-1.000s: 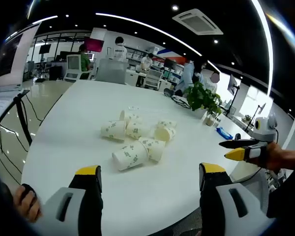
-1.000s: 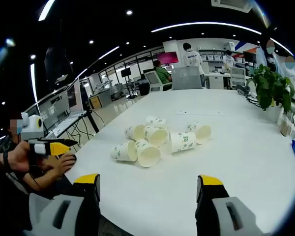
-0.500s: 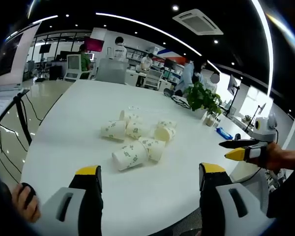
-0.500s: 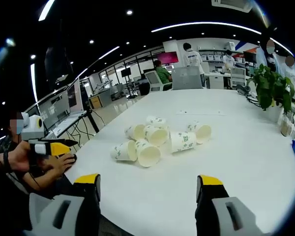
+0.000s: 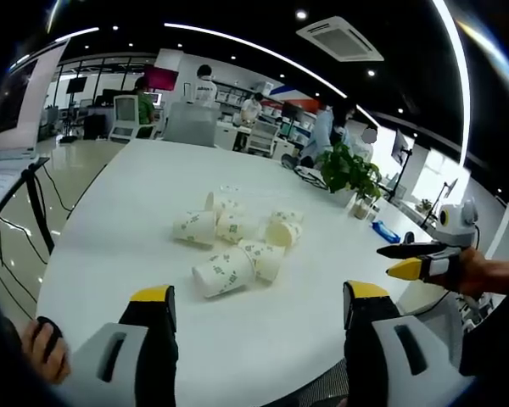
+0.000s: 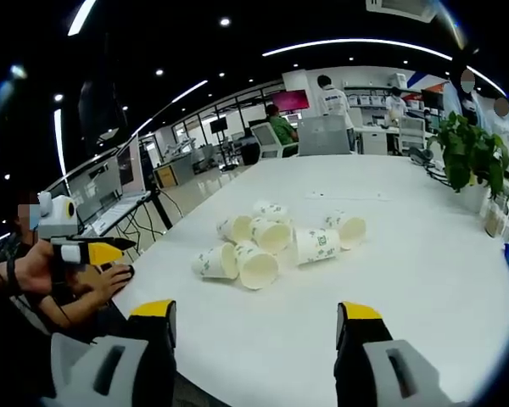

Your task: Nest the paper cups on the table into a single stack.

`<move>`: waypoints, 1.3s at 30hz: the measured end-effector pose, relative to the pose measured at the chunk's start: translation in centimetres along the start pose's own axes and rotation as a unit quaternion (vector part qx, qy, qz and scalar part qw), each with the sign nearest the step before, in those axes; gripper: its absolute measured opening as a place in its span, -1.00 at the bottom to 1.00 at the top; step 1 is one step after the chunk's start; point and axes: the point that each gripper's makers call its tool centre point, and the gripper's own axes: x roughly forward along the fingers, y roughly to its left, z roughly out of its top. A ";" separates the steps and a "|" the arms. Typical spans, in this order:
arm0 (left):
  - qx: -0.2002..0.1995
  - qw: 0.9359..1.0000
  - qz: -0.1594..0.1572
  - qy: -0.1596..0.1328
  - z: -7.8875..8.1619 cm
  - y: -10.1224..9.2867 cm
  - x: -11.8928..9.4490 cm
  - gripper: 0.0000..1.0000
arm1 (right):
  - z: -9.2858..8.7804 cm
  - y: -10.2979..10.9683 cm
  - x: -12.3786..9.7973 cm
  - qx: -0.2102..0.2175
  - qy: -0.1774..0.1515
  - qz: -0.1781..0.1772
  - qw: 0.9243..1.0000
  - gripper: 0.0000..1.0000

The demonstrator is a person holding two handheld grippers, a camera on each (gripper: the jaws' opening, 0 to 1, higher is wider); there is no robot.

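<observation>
Paper cups [image 6: 267,242] matt, green-printed; table [image 6: 424,254] smooth, white, faint sheen; floor [image 5: 64,165] glossy.

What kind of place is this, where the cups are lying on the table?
Probably an open-plan office or lab: a long white table with a potted plant, desks with monitors alongside, and a ceiling air-conditioning unit.

A leafy potted plant [image 5: 349,172] stands at the white table's [image 5: 127,220] far edge, with office desks behind.
</observation>
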 end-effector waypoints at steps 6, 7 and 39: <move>0.001 1.000 0.000 0.001 0.0 -0.3 -0.2 0.61 | 0.0 0.1 0.0 -0.001 0.002 0.002 1.000 0.54; 0.001 1.000 0.000 0.001 0.0 -0.3 -0.2 0.61 | 0.0 0.1 0.0 -0.002 0.003 0.002 1.000 0.54; -0.016 1.000 -0.005 0.016 -1.8 -0.8 -0.7 0.51 | -0.6 -0.7 3.1 -0.126 0.077 0.033 0.988 0.37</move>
